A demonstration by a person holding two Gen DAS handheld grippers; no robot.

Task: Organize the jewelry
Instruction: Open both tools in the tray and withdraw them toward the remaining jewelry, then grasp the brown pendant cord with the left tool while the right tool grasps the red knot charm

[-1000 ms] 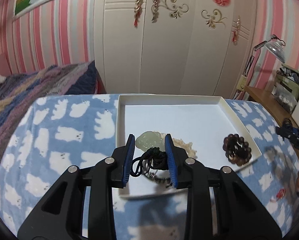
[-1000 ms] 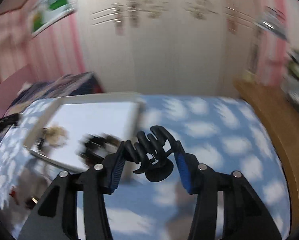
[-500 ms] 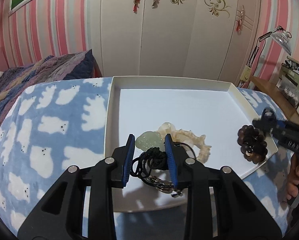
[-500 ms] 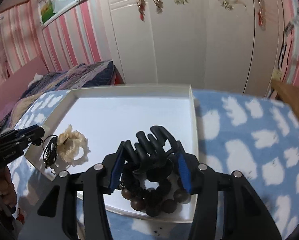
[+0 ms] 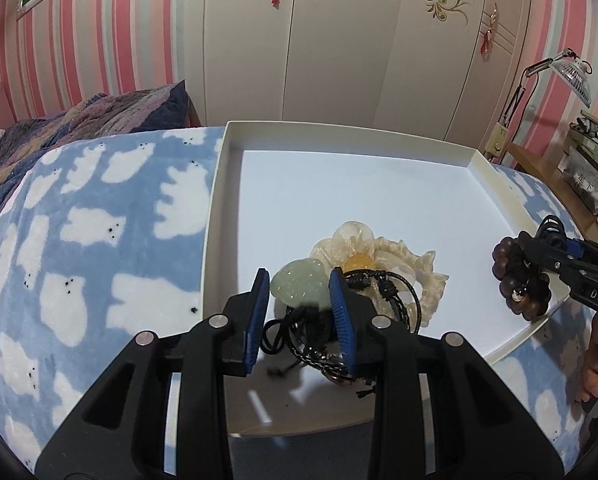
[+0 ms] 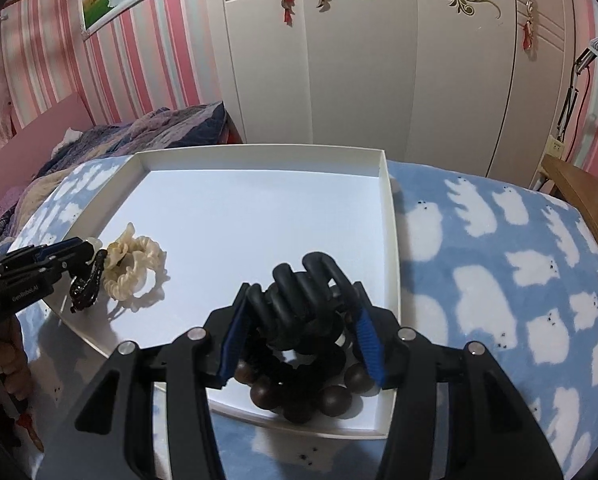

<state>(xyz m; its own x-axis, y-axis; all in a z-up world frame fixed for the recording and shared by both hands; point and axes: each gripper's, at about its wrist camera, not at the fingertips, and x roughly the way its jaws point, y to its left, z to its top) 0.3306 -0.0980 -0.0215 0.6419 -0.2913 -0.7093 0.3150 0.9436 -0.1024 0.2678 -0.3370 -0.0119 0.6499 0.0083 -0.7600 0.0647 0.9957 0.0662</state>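
Observation:
A white tray (image 5: 219,184) lies on a blue blanket with white bears. My left gripper (image 5: 299,292) is shut on a pale green jade pendant (image 5: 297,286) with black cords (image 5: 395,300), low over the tray's near left part. A cream scrunchie (image 5: 383,256) lies just behind it. My right gripper (image 6: 299,316) is shut on a black claw hair clip (image 6: 305,292), held over a dark wooden bead bracelet (image 6: 299,394) at the tray's near right corner. The bracelet (image 5: 515,280) and right gripper also show in the left wrist view.
The blue bear blanket (image 5: 91,240) surrounds the tray (image 6: 391,216). A bed with a purple quilt (image 5: 79,124) lies at the left. White wardrobe doors (image 6: 379,60) stand behind. A wooden desk (image 6: 579,192) with a lamp is at the right.
Both grippers have moved forward and lower over the tray. The right gripper swung left from the blanket with the hair clip until it stood over the bead bracelet.

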